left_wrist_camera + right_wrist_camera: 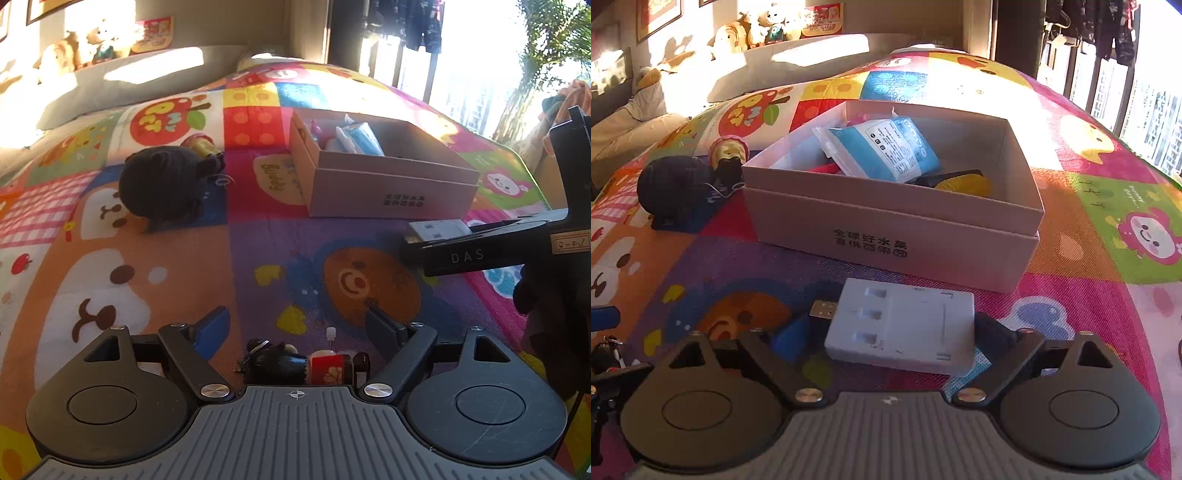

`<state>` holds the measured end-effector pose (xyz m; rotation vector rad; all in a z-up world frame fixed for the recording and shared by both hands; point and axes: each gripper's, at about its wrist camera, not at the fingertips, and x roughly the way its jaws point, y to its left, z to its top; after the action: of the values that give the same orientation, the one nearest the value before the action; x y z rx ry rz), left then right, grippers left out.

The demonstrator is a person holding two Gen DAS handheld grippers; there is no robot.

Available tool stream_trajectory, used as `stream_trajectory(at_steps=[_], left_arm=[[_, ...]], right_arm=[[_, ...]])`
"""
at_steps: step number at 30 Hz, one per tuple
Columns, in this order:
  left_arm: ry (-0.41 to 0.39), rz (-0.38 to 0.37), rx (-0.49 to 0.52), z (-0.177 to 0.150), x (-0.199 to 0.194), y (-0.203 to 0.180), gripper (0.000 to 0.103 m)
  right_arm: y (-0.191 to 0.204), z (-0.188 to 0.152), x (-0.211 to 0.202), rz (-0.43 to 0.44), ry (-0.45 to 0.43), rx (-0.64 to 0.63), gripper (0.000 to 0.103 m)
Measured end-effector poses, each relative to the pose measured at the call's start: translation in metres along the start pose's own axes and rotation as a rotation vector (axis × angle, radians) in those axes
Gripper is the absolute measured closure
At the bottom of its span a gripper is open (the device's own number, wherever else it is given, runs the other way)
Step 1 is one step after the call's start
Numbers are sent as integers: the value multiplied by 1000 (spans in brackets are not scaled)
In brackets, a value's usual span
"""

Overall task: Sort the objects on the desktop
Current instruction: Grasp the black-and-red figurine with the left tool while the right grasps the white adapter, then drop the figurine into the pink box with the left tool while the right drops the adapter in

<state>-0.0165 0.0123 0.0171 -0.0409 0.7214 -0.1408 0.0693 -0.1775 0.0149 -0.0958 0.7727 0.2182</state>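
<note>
My right gripper [897, 328] is shut on a white battery charger [905, 328] with a USB plug, held just above the mat in front of an open cardboard box [886, 236]. The box holds a blue packet [886, 147] and a yellow item [964, 184]. In the left wrist view the right gripper [424, 240] with the charger [436, 229] shows at right, near the box [388, 184]. My left gripper [295, 325] is open above a small doll keychain [303, 363] lying on the mat between its fingers.
A black plush toy [166, 184] and a pink-capped bottle [201, 144] lie left of the box on the colourful play mat [110, 258]. A grey cushion [122, 81] and stuffed toys [750, 33] are at the back. Windows stand at right.
</note>
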Motion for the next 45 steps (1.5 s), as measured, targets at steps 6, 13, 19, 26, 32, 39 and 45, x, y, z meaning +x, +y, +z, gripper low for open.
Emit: stream_trajectory(at_steps=[6, 13, 19, 26, 32, 39, 45], left_arm=[[-2, -13, 41, -12, -18, -3, 8], [16, 4, 50, -20, -19, 0, 8], [3, 12, 161, -24, -13, -18, 29], [-12, -28, 213, -28, -28, -29, 30], [-131, -96, 243, 11, -39, -46, 29], [-314, -153, 270, 88, -1, -77, 29], [-310, -190, 200, 138, 59, -79, 13]], right_arm=[[3, -8, -20, -16, -15, -35, 11], [2, -29, -49, 17, -6, -61, 11], [11, -46, -67, 3, -8, -129, 11], [8, -56, -98, -11, -41, -177, 11], [6, -47, -138, -11, -148, -229, 11], [-33, 34, -172, -132, -376, -93, 11], [-60, 127, -137, -67, -410, 65, 11]])
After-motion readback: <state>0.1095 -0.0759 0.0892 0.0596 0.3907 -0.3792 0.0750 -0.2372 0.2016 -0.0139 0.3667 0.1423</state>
